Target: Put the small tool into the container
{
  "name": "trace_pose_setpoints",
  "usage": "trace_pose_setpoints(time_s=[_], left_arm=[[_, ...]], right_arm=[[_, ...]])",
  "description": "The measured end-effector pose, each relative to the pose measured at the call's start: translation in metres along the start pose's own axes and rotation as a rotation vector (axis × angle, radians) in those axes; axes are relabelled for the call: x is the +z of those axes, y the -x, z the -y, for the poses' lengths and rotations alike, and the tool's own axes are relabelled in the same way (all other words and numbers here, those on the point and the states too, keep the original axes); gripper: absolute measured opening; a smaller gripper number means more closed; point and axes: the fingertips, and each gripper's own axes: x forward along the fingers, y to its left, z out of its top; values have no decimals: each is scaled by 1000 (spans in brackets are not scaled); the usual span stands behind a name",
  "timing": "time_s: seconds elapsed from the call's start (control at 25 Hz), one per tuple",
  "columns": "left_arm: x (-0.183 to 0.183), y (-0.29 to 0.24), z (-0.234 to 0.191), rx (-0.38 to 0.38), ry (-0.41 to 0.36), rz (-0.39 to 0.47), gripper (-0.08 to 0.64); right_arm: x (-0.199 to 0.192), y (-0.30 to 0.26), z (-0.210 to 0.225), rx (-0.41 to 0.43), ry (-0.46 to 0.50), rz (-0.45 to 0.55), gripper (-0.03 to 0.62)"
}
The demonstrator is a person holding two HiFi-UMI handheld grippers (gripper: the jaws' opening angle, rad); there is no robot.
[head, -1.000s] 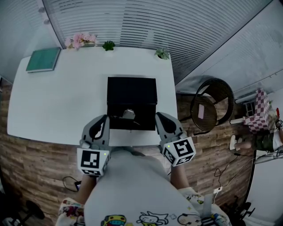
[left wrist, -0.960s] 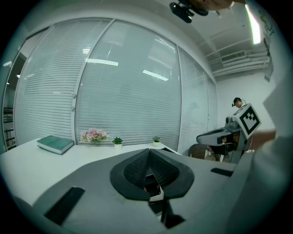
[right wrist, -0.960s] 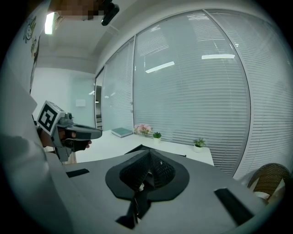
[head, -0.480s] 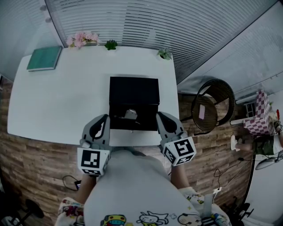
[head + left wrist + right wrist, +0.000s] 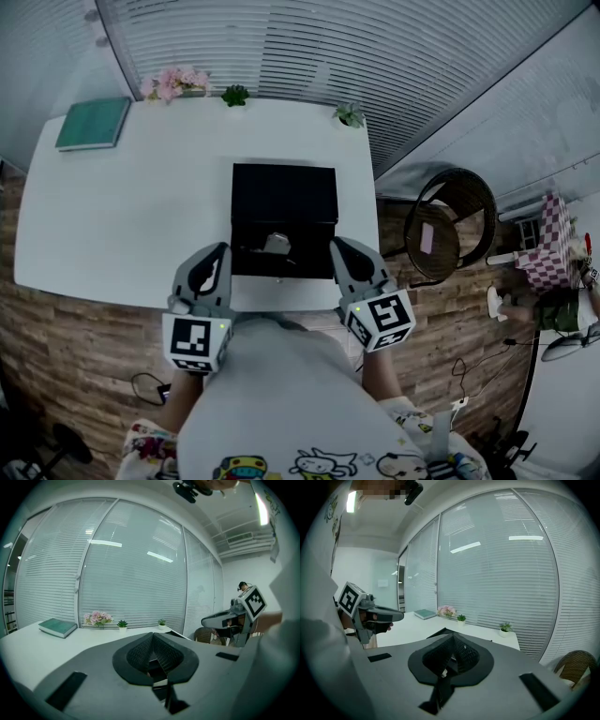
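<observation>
The left gripper [image 5: 217, 258] and the right gripper [image 5: 339, 251] hang side by side over the near edge of the white table [image 5: 122, 216], each with its marker cube toward the person; in the left gripper view the left gripper's two dark ribbed pads [image 5: 140, 652] meet at their tips, clenched with nothing between them; in the right gripper view the right gripper's pads [image 5: 439, 654] are likewise pressed together and empty; each gripper shows in the other's view, held level and well apart from it

The black container [image 5: 284, 192] stands on the table near the front edge, between the two grippers and just beyond their tips; the small tool [image 5: 275, 244], a pale little object, lies within the container's outline in its near part, closer to the left side than the right; its exact shape is too small to tell, and neither gripper touches it

At the far left corner of the table lies a green book [image 5: 92, 124]; along the far edge stand pink flowers [image 5: 173, 82] and two small potted plants [image 5: 234, 95] [image 5: 350, 114], with window blinds [image 5: 309, 47] behind them; a round wicker chair [image 5: 450, 220] stands on the wood floor to the right of the table
</observation>
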Motion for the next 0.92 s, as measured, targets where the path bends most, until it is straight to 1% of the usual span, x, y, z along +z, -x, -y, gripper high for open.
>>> trace_pose_setpoints(time_s=[0.24,0.4,0.6,0.68,0.92], left_arm=[[0,-1,-2,6,2,-1,6],[-1,-2,-4,5,-13,3,6],[-2,-1,-6,8,10,-4,5],[0,-1,-6,8,0,1,6],[5,-5,-9,-17,-16,18,5]], right_arm=[[-1,0,1,-2,-6,-3,0],[-1,-1,2,-6,-5,-4,0],[0,-3,1,-8,0,-7,0],[1,-2,1,-9,1,-7,0],[5,-1,4,-16,0,5,0]])
